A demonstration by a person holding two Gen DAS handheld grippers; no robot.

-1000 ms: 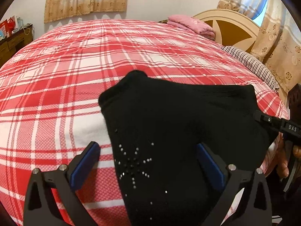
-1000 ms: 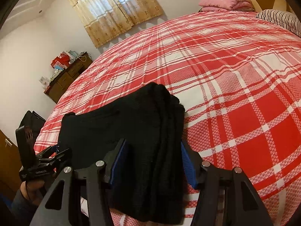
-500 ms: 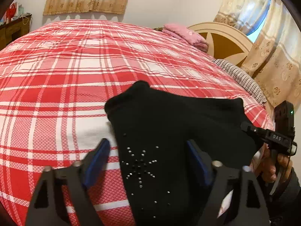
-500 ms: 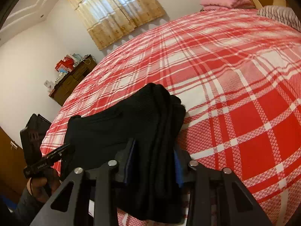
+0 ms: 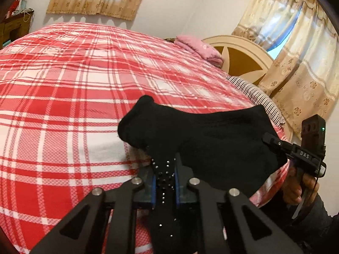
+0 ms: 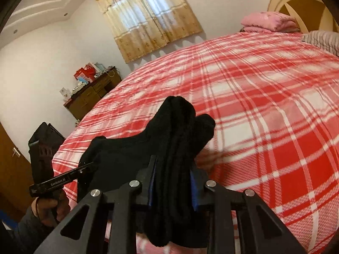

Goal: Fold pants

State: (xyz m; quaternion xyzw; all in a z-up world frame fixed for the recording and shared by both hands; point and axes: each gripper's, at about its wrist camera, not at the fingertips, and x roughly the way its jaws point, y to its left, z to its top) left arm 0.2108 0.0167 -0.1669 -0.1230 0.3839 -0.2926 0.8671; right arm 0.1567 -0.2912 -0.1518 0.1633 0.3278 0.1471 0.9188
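Note:
The black pants [image 5: 203, 139] with small rhinestones lie bunched at the near edge of the red plaid bed [image 5: 63, 89]. My left gripper [image 5: 165, 180] is shut on the studded end of the pants. My right gripper [image 6: 172, 177] is shut on a thick bunch of the other end of the pants [image 6: 178, 131]. The cloth is lifted and stretched between the two grippers. In the left wrist view the right gripper [image 5: 296, 152] shows at the far right edge of the pants; in the right wrist view the left gripper [image 6: 61, 180] shows at the left.
A pink folded blanket [image 5: 199, 46] and a striped pillow [image 5: 254, 93] lie by the cream headboard [image 5: 239, 53]. A wooden dresser [image 6: 93, 93] with clutter stands by the far wall. Curtained windows [image 6: 146, 19] are behind the bed.
Both grippers went from open around the pants to shut on them. The gripped ends have risen off the bed and the cloth has bunched up.

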